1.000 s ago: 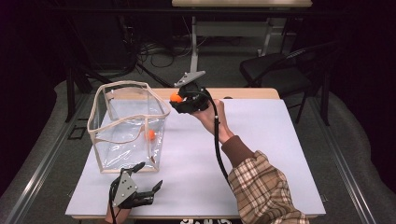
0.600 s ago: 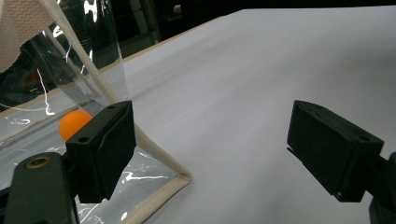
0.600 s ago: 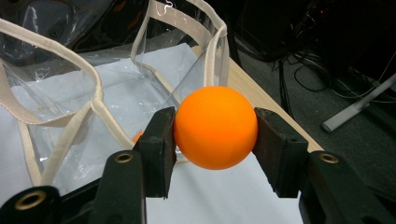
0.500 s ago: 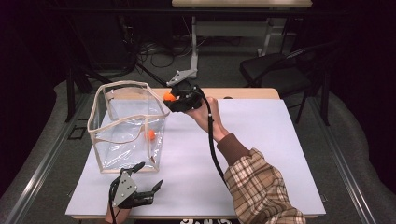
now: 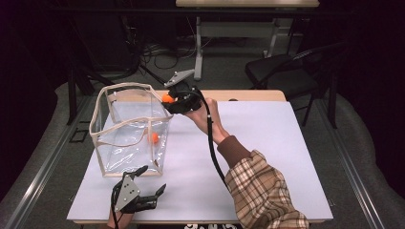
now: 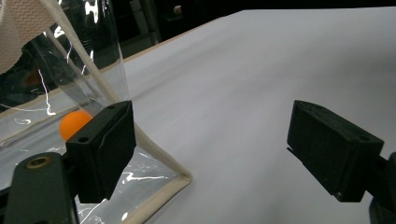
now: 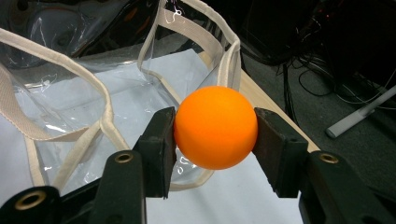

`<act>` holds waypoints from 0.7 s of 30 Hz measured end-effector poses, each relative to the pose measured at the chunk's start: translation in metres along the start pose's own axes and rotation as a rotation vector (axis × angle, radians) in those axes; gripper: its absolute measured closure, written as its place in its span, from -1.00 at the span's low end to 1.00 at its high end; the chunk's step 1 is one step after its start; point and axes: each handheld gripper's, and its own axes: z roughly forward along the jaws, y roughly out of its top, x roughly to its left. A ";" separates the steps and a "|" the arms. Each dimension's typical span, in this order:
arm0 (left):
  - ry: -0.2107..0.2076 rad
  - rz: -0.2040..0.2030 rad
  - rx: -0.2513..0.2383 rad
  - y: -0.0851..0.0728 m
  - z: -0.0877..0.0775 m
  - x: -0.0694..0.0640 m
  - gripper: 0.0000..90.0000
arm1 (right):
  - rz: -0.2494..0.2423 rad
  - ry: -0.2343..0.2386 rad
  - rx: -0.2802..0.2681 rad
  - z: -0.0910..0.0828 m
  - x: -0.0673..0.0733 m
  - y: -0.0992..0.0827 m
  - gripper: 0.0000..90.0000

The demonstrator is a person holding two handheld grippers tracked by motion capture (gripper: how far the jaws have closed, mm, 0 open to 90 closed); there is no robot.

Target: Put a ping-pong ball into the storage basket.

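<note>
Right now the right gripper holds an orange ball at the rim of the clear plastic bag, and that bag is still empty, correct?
Not empty: the high view shows a second orange ball inside the clear plastic bag. The right gripper does hold an orange ball at its rim.

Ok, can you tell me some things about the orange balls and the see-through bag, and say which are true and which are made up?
1. The right gripper is squeezing an orange ball. True.
2. The clear bag has nothing in it. False: a second orange ball lies inside.
3. The left gripper is holding the bag's strap. False: its jaws stand open beside the bag's corner.
4. The held ball is close to the bag's rim. True.
5. The bag lies flat on the table. False: it stands upright and open.
</note>
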 end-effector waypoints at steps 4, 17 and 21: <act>-0.003 0.001 0.001 0.000 0.000 0.000 -0.66 | -0.005 0.001 -0.007 0.003 0.001 0.002 0.12; -0.004 0.001 0.001 0.000 0.000 0.000 -0.66 | -0.008 0.000 0.001 0.011 0.005 0.007 0.12; -0.005 0.001 0.002 0.000 0.000 0.000 -0.66 | -0.012 0.000 0.000 0.013 0.006 0.008 0.12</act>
